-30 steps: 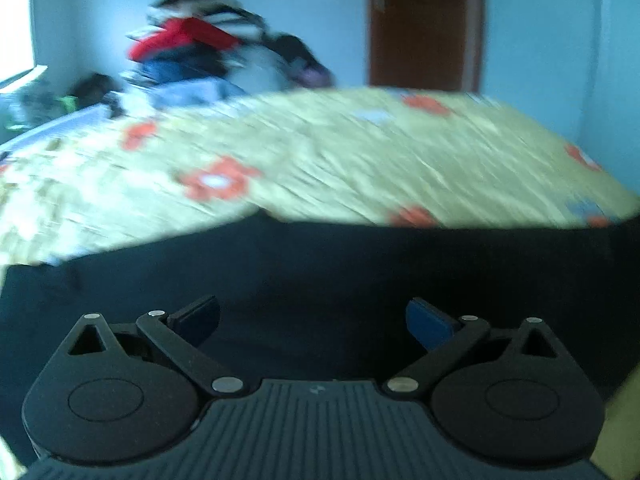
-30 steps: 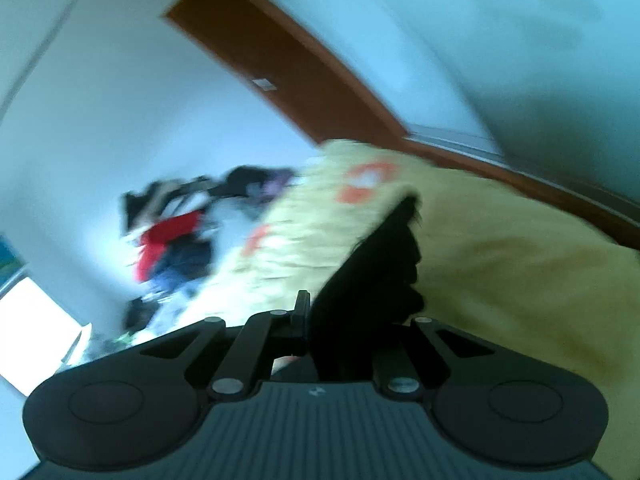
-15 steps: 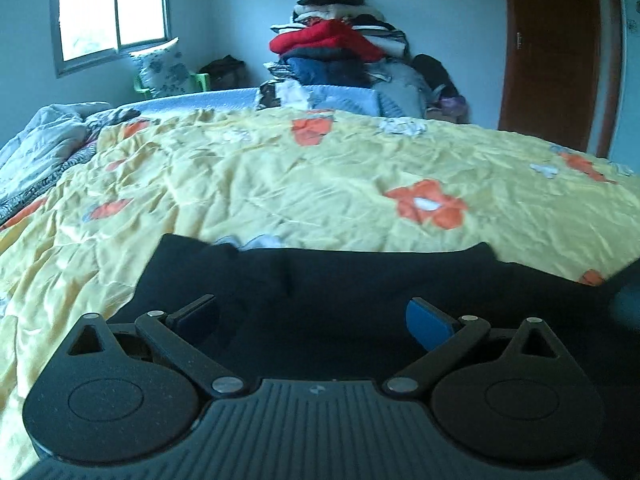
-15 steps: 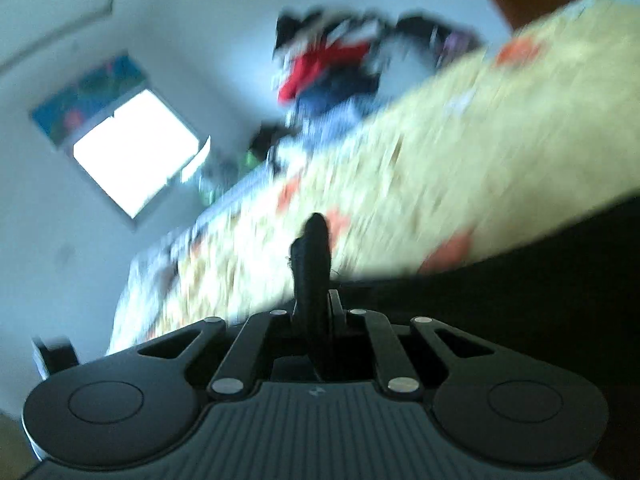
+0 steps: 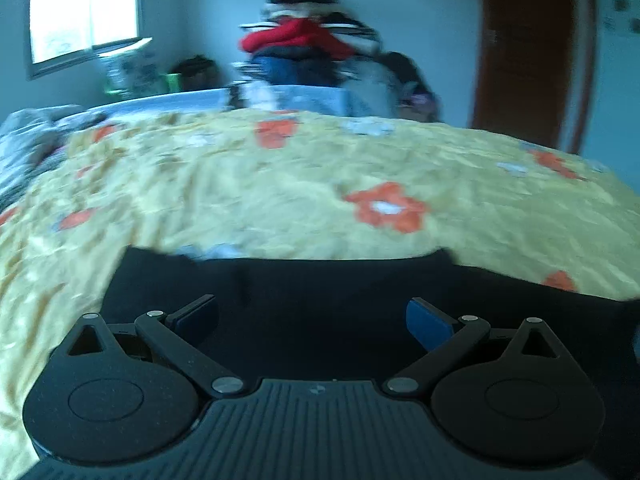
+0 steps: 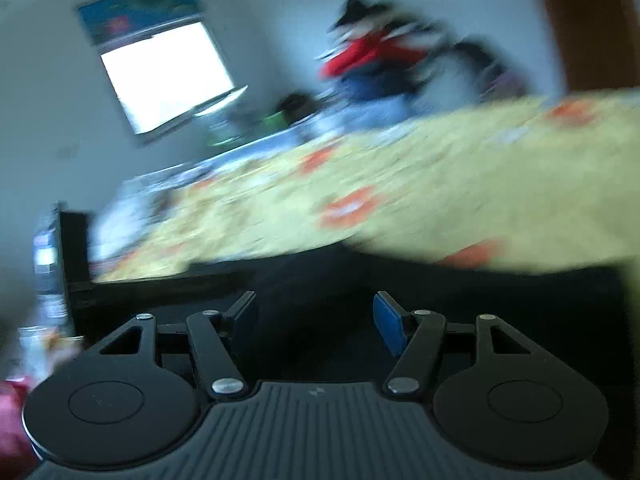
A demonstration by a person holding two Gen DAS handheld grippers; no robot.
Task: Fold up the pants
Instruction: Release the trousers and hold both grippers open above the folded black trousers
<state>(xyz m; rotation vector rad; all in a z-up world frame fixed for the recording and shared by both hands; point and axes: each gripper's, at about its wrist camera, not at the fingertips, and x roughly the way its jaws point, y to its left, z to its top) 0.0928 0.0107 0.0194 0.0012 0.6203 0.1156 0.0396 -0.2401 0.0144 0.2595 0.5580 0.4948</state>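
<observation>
Moved: my right gripper (image 6: 316,318) has just been opening, pants (image 5: 340,300) let go
Jaws: both wide, empty
Risk: loose fold slipping apart

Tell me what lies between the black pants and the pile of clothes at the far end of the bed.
In the left wrist view, only the yellow flowered bedspread stretches from the black pants to the pile of clothes; nothing else rests there.

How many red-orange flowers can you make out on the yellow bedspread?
About 6: the bedspread has one big at centre-right, one far centre, two left, two right. Blur may hide more.
</observation>
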